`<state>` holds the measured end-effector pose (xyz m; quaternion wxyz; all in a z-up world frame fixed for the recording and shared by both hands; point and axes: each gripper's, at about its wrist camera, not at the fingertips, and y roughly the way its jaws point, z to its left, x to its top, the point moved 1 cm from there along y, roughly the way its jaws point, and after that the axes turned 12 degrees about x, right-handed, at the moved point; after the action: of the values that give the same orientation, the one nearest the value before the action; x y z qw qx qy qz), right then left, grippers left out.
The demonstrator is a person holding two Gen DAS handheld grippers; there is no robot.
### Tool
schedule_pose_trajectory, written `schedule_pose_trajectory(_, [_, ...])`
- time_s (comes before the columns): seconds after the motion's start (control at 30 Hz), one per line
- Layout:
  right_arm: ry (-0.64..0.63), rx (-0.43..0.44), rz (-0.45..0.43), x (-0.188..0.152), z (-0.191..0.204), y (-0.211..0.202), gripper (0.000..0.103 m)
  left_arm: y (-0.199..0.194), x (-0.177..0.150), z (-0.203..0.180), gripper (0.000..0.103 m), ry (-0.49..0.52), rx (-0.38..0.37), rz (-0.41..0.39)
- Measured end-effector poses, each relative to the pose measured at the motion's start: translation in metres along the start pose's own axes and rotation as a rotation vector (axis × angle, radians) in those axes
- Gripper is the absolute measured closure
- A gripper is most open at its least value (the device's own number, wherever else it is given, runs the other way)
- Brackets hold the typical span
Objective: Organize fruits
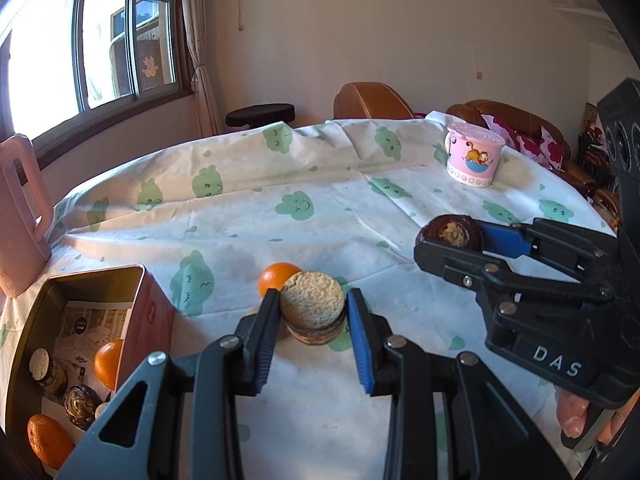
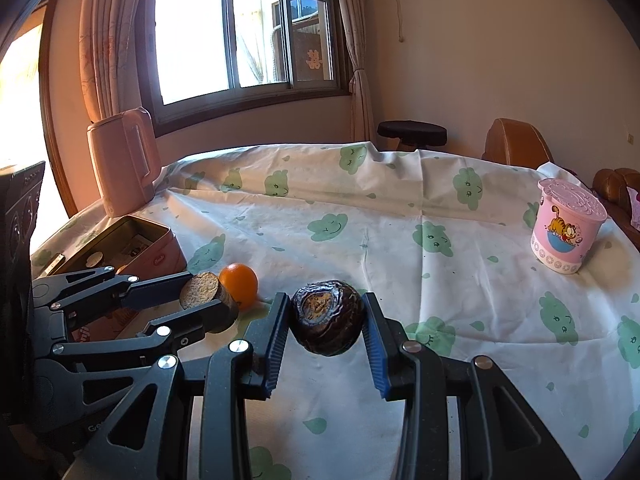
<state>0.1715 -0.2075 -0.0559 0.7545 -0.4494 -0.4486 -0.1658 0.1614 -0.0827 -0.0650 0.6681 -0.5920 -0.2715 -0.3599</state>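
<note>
My left gripper [image 1: 313, 300] is shut on a brown fruit with a flat beige top [image 1: 312, 306], held just over the tablecloth. An orange [image 1: 276, 280] lies right behind it. In the right wrist view the same left gripper [image 2: 204, 298] holds that beige-topped fruit [image 2: 202, 290] next to the orange [image 2: 239, 284]. My right gripper [image 2: 326, 308] is shut on a round dark brown fruit [image 2: 326, 322]. From the left wrist view, that right gripper [image 1: 450, 240] and its dark fruit [image 1: 450, 232] are off to the right. An open pink tin [image 1: 150, 314] at the left holds oranges and several brown fruits.
A pink kettle [image 2: 120, 160] stands at the table's far left behind the tin [image 2: 160, 248]. A pink cartoon cup [image 2: 566, 228] sits at the far right. The cloud-print tablecloth [image 2: 380, 220] covers the table. A stool and brown sofa lie beyond the far edge.
</note>
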Motion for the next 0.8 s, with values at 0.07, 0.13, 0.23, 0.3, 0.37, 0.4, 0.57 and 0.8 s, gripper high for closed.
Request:
schedule_pose_trajectory(0.07, [-0.007,0.000,-0.008,0.000,0.002,-0.002,0.065,-0.001,0.000,0.001,0.068,-0.002,0.003,-0.005])
schedule_pose_trajectory(0.13, [-0.011,0.000,-0.014,0.000,0.002,-0.002,0.065,-0.002,0.000,0.002,0.068,-0.008,0.009,-0.013])
schedule_pose_trajectory(0.23, [-0.013,0.001,-0.025,0.000,0.003,-0.005,0.065,-0.005,0.000,0.003,0.068,-0.017,0.014,-0.029])
schedule_pose_trajectory(0.3, [-0.016,0.002,-0.030,-0.001,0.003,-0.006,0.065,-0.007,0.000,0.005,0.068,-0.022,0.017,-0.038])
schedule_pose_trajectory(0.37, [-0.020,0.001,-0.033,-0.001,0.004,-0.006,0.065,-0.009,0.000,0.006,0.068,-0.029,0.020,-0.046])
schedule_pose_trajectory(0.4, [-0.021,0.000,-0.034,-0.001,0.004,-0.007,0.065,-0.009,0.000,0.007,0.068,-0.033,0.022,-0.050])
schedule_pose_trajectory(0.57, [-0.027,-0.001,-0.050,-0.001,0.005,-0.010,0.065,-0.013,0.000,0.009,0.068,-0.045,0.028,-0.072])
schedule_pose_trajectory(0.8, [-0.039,-0.004,-0.072,-0.001,0.008,-0.015,0.065,-0.021,-0.001,0.007,0.068,-0.035,0.052,-0.109])
